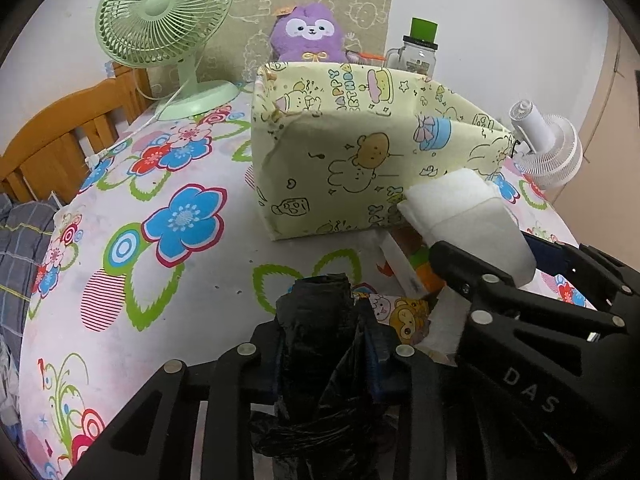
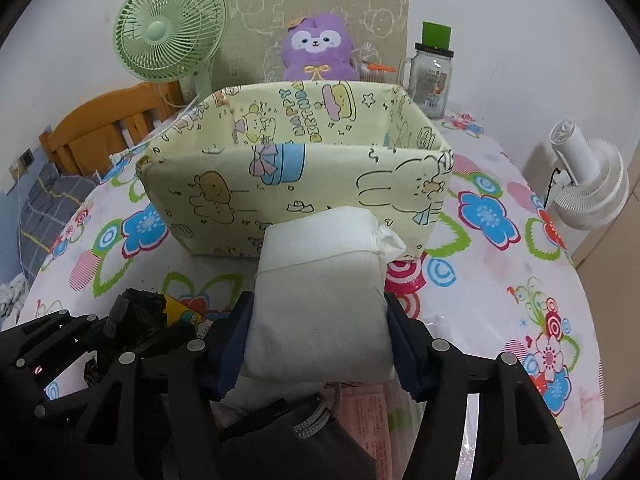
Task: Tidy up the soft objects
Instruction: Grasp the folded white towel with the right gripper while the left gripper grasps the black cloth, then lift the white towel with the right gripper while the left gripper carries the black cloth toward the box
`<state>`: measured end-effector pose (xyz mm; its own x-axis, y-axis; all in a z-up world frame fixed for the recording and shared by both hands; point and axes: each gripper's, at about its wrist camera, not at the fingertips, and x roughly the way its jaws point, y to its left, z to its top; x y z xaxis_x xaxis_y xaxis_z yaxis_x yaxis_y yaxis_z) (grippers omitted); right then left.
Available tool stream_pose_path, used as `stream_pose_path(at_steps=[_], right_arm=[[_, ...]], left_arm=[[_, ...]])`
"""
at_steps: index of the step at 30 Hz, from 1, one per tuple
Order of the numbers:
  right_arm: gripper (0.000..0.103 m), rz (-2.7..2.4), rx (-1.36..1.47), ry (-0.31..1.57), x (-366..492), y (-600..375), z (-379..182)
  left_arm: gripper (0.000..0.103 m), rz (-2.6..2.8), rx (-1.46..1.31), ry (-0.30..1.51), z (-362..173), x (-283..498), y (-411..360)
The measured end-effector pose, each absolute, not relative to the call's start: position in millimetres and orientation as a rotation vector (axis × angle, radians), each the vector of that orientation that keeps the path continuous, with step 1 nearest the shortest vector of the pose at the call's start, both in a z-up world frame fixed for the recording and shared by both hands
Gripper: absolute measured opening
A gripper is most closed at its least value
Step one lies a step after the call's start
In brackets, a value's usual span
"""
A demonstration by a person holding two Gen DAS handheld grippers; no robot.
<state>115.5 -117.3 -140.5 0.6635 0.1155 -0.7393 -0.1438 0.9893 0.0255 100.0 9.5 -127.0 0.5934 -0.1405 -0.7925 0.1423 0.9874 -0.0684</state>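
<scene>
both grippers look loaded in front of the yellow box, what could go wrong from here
1. The white soft tissue pack bulges past the right hand-held gripper; it may catch the near wall of the yellow cartoon-print fabric box and push it back.
2. The crumpled black plastic bag in the left hand-held gripper hangs loose below the fingers and could snag.
3. The two grippers sit close together and may bump.

The left gripper point(image 1: 324, 344) is clamped on a crumpled black plastic bag point(image 1: 320, 360) above the flowered tablecloth point(image 1: 120, 208). To its right, the right gripper point(image 1: 496, 256) grips a white tissue pack point(image 1: 464, 208) just before the yellow cartoon-print box point(image 1: 360, 152). Behind stand a green fan point(image 1: 164, 20) and a purple plush toy point(image 1: 308, 34).
</scene>
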Motion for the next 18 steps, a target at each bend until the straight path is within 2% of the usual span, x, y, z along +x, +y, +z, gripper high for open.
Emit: stream_pose_path(at_steps=[18], right_arm=[[0.064,0.156,-0.031,0.743,92.4,-126.8,-96.1]], left_arm=[[0.026,-0.149,0.027,0.831,-87.2,86.1,1.8]])
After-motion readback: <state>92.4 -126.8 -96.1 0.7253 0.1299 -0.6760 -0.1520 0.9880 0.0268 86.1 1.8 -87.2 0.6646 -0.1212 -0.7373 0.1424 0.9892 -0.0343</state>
